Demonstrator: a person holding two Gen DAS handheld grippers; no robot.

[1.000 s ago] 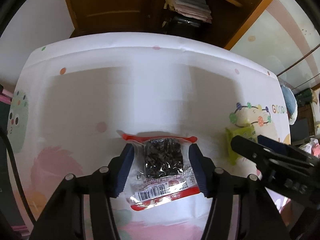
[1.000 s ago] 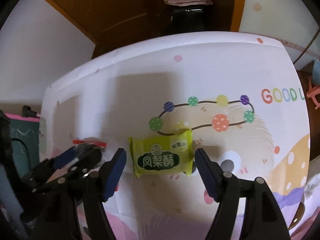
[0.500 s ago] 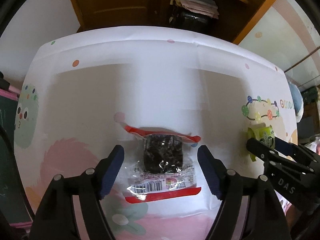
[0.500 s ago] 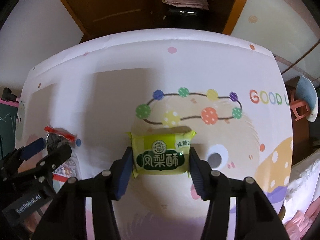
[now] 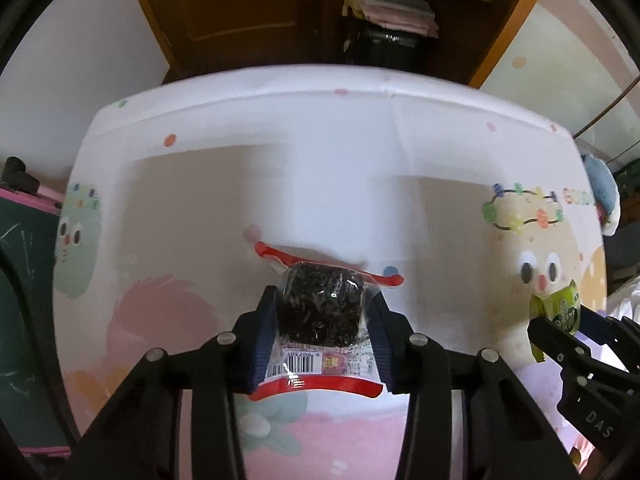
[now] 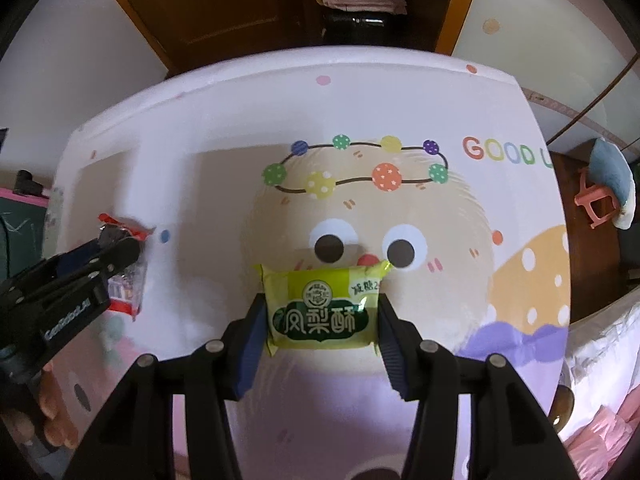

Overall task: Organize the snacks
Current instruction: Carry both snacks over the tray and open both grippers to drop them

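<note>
A clear red-edged packet of dark dried snack sits between the blue pads of my left gripper. The jaws are closing and the pads press its sides, its far end just above the cartoon tablecloth. My right gripper is shut on a yellow-green pastry packet, held clear above the cloth. In the right wrist view the left gripper and its packet show at the left. The left wrist view has the right gripper and yellow packet at its right edge.
A wooden cabinet with a stack of folded cloths stands beyond the table's far edge. A pink stool is on the floor to the right, and a green board to the left. A person's hand holds the left gripper.
My left jaws opened wide around the dark packet, then closed onto it. My right jaws closed on the yellow packet and rose with it off the cloth.
</note>
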